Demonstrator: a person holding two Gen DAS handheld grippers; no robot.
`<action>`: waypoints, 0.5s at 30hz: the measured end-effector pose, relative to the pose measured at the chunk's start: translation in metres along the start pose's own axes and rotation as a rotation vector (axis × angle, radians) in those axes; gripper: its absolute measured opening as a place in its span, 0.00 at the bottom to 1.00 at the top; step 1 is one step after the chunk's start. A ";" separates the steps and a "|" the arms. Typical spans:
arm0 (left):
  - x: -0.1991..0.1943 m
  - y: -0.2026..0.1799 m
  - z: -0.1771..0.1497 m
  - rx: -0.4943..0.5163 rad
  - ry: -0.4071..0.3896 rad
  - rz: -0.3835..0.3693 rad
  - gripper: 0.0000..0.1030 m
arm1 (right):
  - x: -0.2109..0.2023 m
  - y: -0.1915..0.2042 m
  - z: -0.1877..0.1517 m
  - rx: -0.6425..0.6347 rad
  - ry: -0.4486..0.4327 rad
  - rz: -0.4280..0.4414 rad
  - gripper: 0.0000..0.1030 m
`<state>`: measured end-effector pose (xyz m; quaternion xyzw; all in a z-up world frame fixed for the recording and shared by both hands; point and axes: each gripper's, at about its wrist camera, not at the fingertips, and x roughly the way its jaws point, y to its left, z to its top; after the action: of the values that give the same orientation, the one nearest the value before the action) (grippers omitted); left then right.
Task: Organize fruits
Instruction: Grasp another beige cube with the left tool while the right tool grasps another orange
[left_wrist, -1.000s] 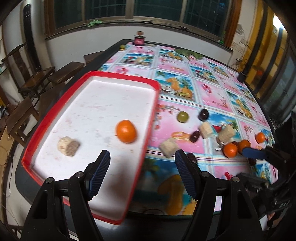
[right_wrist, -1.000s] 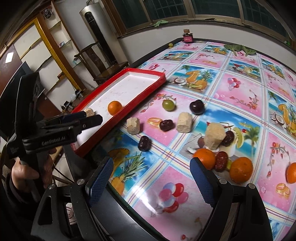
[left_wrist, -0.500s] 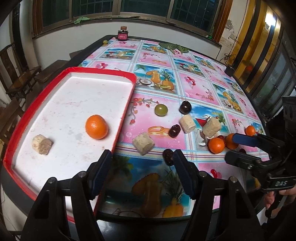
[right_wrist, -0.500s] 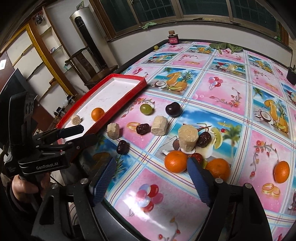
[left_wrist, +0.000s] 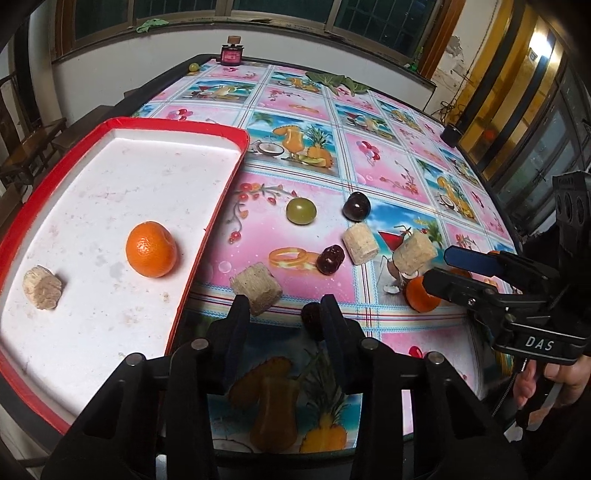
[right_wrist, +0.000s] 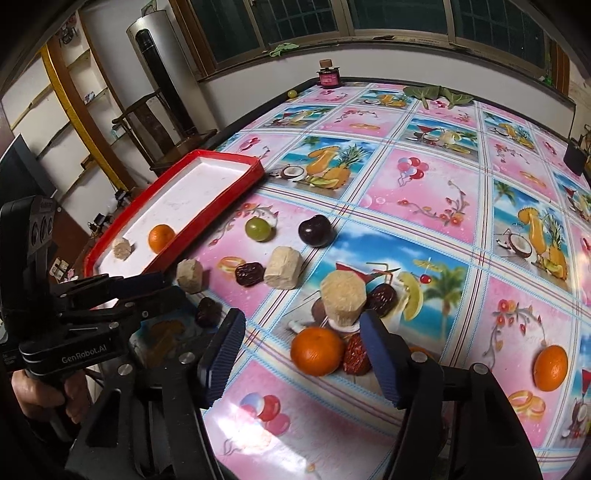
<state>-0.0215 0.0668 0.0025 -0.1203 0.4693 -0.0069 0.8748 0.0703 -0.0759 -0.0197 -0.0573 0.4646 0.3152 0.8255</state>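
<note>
— What is the worktop (right_wrist: 424, 192) like?
— It has a shiny, smooth plastic cloth with bright pictures.
— And the tray (left_wrist: 44, 199)?
— White and dull inside, a bit scuffed, with a shiny red rim.
— The orange (left_wrist: 150, 249)?
— Bumpy, slightly shiny peel.
— The pale chunks (right_wrist: 282, 266)?
— Rough and crumbly.
— The fingers (right_wrist: 380, 360)?
— Ribbed blue pads on dull black plastic.

tablecloth (right_wrist: 424, 192): pink and blue squares printed with drinks, pineapples, balloons and rings; spread over the whole table
jar (right_wrist: 328, 76): small, dark pink, knob lid; set at the table's far edge
green leaves (right_wrist: 439, 94): laid flat near the far edge, right of the jar
windows (right_wrist: 369, 18): dark panes, wooden frames, along the far wall
tower unit (right_wrist: 159, 74): tall, grey with a black strip; stood in the left corner
wooden chairs (left_wrist: 33, 140): seen left of the table
</note>
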 end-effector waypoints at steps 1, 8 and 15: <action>0.001 0.001 0.001 -0.003 0.002 -0.002 0.34 | 0.002 0.000 0.002 -0.004 0.001 -0.007 0.62; 0.008 0.003 0.004 -0.018 0.008 0.003 0.32 | 0.012 -0.003 0.010 -0.007 0.003 -0.033 0.60; 0.017 0.011 0.007 -0.041 0.024 0.026 0.32 | 0.002 0.000 0.002 -0.007 0.010 -0.008 0.57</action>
<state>-0.0072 0.0764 -0.0104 -0.1321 0.4814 0.0124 0.8664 0.0723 -0.0743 -0.0205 -0.0636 0.4672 0.3135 0.8243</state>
